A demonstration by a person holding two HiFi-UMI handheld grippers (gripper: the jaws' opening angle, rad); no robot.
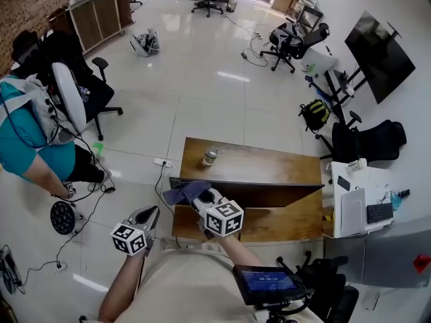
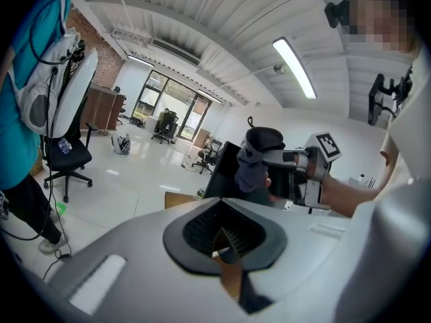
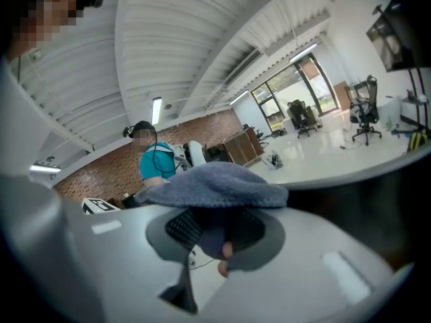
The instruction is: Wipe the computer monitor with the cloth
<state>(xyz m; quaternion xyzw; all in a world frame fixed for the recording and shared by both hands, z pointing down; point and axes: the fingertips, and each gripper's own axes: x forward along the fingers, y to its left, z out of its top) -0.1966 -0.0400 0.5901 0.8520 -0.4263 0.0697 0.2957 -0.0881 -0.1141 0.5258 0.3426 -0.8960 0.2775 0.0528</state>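
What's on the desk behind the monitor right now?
A glass jar stands on the wooden desk behind the monitor. The cloth in the right gripper covers the monitor's left end, hiding that part.

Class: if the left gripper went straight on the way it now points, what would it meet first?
Probably the monitor, near the edge beside the cloth held by the right gripper, though depth is unclear.

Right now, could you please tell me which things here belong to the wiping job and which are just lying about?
Job: cloth, monitor, right gripper holding the cloth.
Lying about: jar on the desk, backpack, chair; left gripper empty.
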